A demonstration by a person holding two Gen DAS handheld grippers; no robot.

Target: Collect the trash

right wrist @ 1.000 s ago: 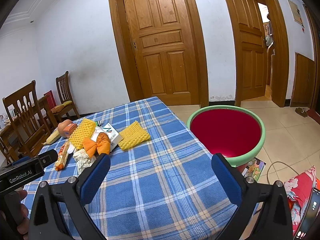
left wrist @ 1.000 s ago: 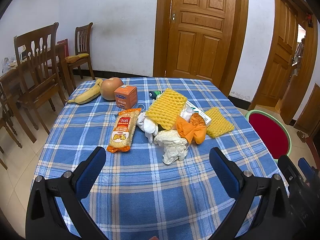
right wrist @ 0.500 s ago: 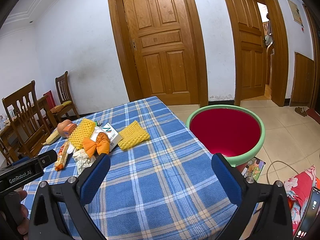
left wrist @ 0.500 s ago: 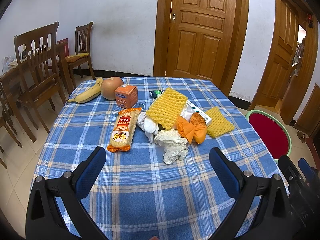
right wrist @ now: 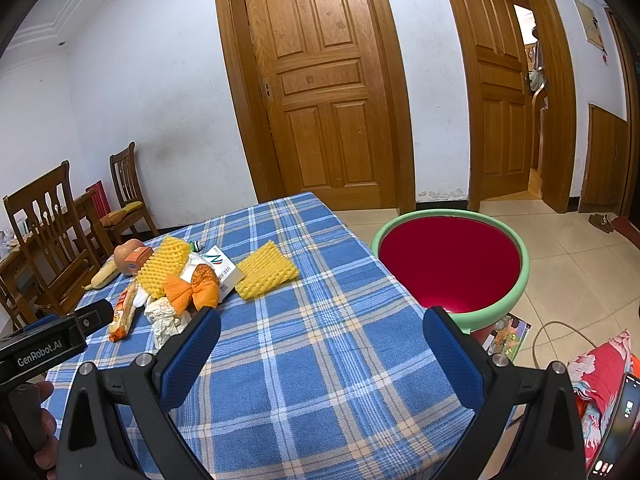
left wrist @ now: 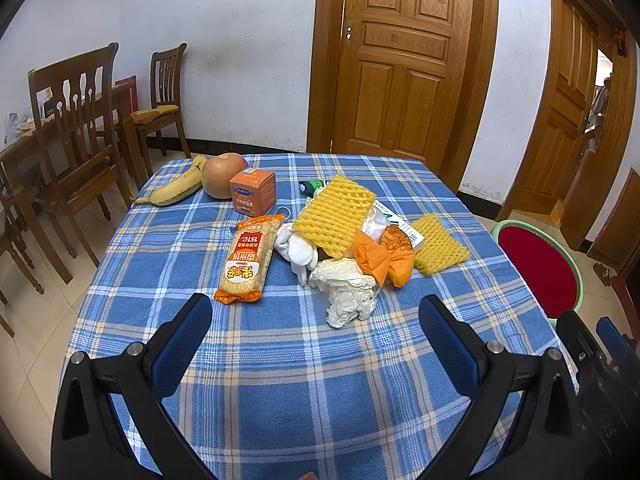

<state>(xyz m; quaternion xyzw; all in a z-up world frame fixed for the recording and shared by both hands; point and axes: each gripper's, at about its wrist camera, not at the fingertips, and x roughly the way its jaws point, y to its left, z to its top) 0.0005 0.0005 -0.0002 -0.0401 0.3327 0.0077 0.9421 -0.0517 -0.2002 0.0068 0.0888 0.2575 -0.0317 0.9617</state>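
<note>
Start of collection, judging by the layout: nothing yet in the red basin (right wrist: 448, 264) with green rim, standing off the counter's right edge; every piece of trash lying in a heap at mid-counter (left wrist: 280, 380), on the blue plaid cloth.

Left tongs (left wrist: 316, 332): spread wide, holding nothing, poised over the near cloth, short of the heap. Right tongs (right wrist: 322, 338): likewise spread wide and empty, aimed between heap and basin.

Heap, counted:
- yellow foam nets: two, a large one (left wrist: 334, 214) atop the pile, a small one (left wrist: 440, 244) just beside it on the basin side
- crumpled white paper (left wrist: 348, 288): one wad, nearest the left tongs
- orange wrapper (left wrist: 384, 256): one, twisted like a bow
- white carton (right wrist: 222, 268): one, partly buried
- white cloth or glove (left wrist: 294, 246): one, identity unclear
- small green-capped item (left wrist: 312, 187): one, mostly hidden

Probably not trash, set apart to the left: one noodle packet (left wrist: 248, 258), one orange box (left wrist: 253, 192), one apple (left wrist: 220, 175), one banana (left wrist: 176, 188).

Remaining: all of it.
</note>
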